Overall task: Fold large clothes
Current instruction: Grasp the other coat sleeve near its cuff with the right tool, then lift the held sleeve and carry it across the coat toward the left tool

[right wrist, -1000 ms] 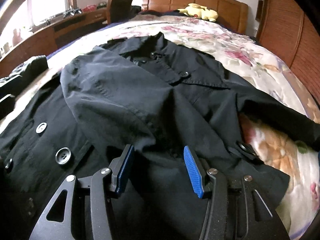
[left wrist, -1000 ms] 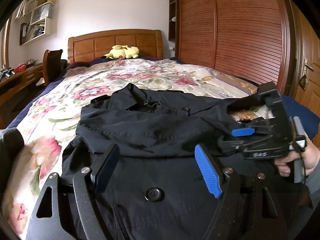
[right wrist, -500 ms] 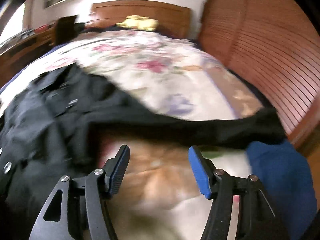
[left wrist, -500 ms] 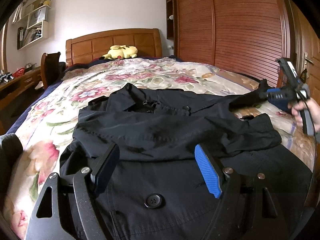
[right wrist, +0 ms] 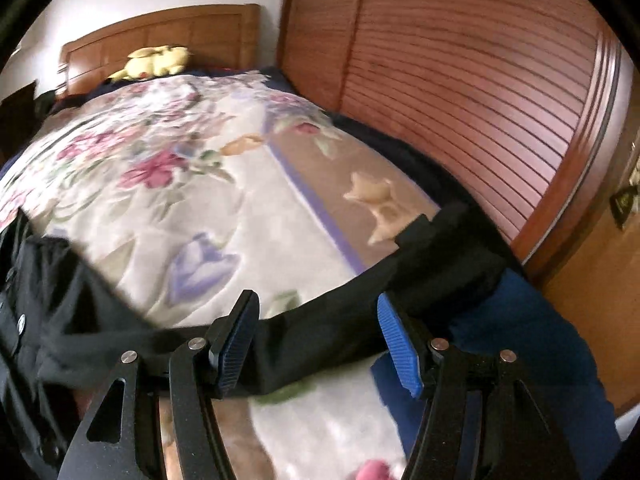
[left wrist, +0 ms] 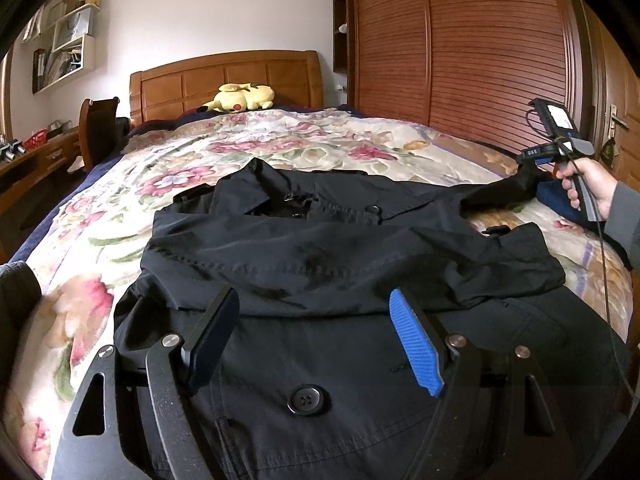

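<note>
**Right gripper swings out to the coat's far sleeve**

The black buttoned cotton coat (left wrist: 344,280) lies spread on the floral quilted bedspread (left wrist: 132,216), one sleeve already folded across its chest. A second ago the right gripper (right wrist: 318,340) hovered over that chest; now it is above the outstretched black sleeve (right wrist: 400,276) at the bed's edge, jaws apart after widening, pads not pressing. The left gripper (left wrist: 316,344) has kept still, jaws wide, empty.
</note>
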### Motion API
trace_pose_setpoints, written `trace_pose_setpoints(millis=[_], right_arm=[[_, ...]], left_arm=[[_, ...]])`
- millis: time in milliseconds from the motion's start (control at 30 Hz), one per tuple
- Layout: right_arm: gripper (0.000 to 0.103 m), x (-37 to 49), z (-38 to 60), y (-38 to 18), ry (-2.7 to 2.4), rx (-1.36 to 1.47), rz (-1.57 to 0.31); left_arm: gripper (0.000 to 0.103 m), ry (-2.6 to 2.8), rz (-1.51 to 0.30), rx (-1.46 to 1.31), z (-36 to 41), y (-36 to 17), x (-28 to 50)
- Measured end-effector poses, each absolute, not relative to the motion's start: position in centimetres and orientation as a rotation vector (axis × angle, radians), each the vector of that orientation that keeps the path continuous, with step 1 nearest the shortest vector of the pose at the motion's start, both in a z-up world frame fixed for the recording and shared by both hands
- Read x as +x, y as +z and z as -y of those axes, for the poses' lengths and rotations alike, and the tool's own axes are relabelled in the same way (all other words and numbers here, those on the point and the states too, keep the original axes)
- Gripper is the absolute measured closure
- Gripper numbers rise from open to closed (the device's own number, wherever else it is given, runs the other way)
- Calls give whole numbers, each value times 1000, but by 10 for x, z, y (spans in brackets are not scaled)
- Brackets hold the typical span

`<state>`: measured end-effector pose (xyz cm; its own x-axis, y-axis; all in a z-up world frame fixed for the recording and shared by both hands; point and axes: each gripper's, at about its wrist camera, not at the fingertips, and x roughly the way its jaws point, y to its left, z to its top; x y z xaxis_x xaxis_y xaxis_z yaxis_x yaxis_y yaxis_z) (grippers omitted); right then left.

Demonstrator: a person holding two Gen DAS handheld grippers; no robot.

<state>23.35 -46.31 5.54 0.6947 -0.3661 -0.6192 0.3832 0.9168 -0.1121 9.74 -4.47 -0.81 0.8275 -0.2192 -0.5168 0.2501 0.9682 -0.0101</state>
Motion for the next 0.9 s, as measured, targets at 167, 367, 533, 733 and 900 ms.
trace_pose_setpoints(millis=[167, 367, 533, 733, 900], right_arm=[[39, 249, 483, 46, -467, 90, -752], [40, 265, 493, 23, -440, 138, -820], [87, 276, 493, 6, -392, 131, -867], [99, 266, 491, 22, -363, 88, -818], [100, 242, 473, 59, -311, 62, -693]], left_arm=[[24, -252, -547, 59, 45, -10, 98], [24, -251, -547, 59, 45, -10, 98], [24, -251, -546, 58, 45, -10, 98], [24, -248, -536, 54, 45, -9, 97], [24, -246, -528, 51, 43, -7, 94]])
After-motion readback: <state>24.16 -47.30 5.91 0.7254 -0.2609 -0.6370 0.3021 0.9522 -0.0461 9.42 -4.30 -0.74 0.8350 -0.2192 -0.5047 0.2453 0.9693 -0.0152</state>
